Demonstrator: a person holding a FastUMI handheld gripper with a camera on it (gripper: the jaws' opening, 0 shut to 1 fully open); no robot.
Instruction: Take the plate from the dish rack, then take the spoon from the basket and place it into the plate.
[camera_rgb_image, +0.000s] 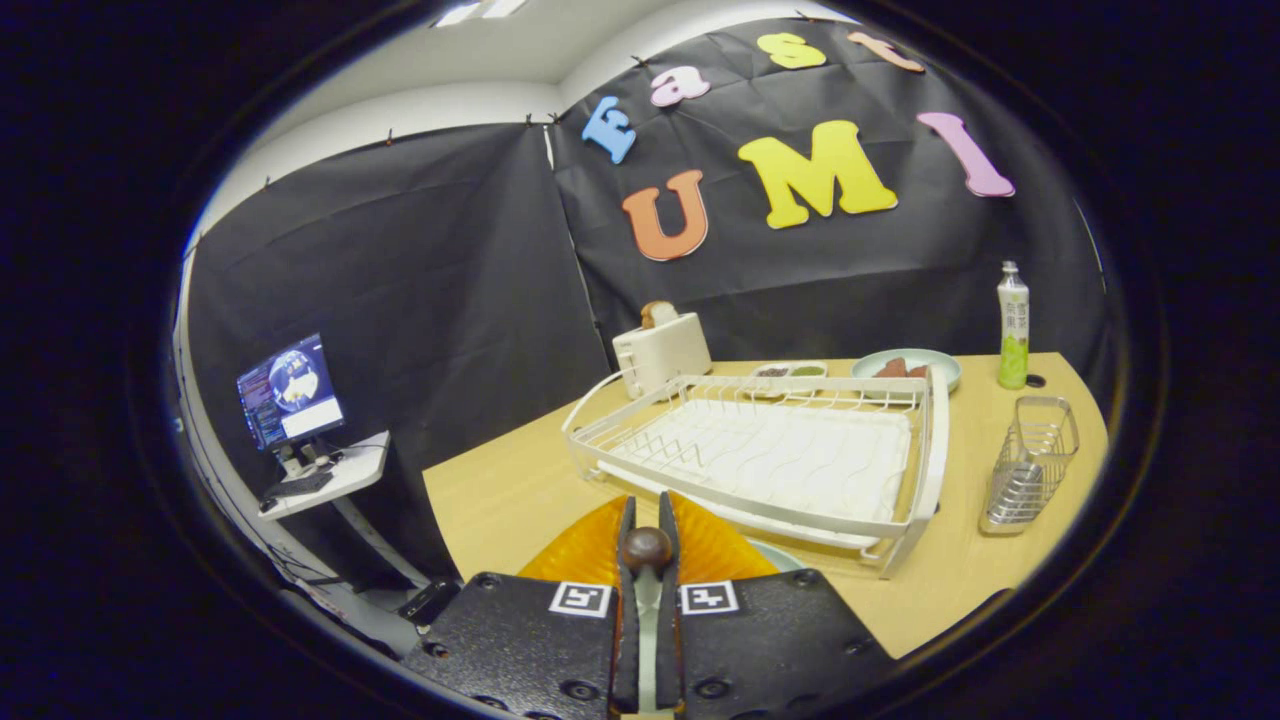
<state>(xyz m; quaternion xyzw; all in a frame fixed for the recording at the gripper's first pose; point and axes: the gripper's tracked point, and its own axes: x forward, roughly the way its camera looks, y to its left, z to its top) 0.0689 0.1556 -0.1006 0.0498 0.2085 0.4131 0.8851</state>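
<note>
Gripper (646, 535) fingers pinch spoon (646, 549) end (thin hold); risk: slips, missing plate (775, 553) near dish rack (900, 520).

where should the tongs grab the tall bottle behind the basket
Probably around its straight body just under the neck, coming in level over the basket: the bottle stands upright and rises above the basket in front of it. The tongs are shut on the spoon now, so that goes down first.
</note>
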